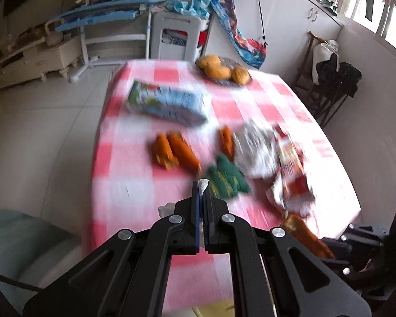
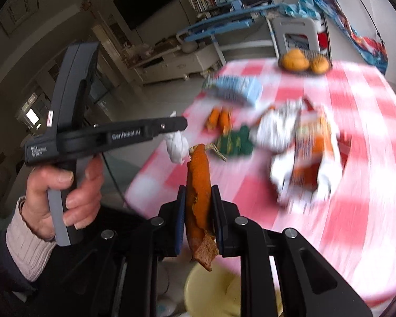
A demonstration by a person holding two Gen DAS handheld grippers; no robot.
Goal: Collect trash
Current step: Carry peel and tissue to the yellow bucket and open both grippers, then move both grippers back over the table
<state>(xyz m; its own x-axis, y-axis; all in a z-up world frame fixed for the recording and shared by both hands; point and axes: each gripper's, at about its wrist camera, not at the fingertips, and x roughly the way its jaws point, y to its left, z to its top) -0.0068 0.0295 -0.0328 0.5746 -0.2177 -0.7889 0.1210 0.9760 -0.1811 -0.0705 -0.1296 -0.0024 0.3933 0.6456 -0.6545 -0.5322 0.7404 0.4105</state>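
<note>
The right gripper (image 2: 198, 198) pinches an orange peel (image 2: 198, 185) that runs lengthwise along its fingers, directly above the yellow bin (image 2: 213, 285) just below, while the left gripper (image 1: 203, 192), beside it, is pressed onto a white tissue (image 2: 175, 145).

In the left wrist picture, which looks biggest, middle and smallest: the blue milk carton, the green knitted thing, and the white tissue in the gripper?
1. Blue milk carton, biggest.
2. Green knitted thing, middle.
3. White tissue pinched in the left gripper, smallest showing. It is mostly hidden between the fingers and nearest the camera, so its true size is unsure.
</note>
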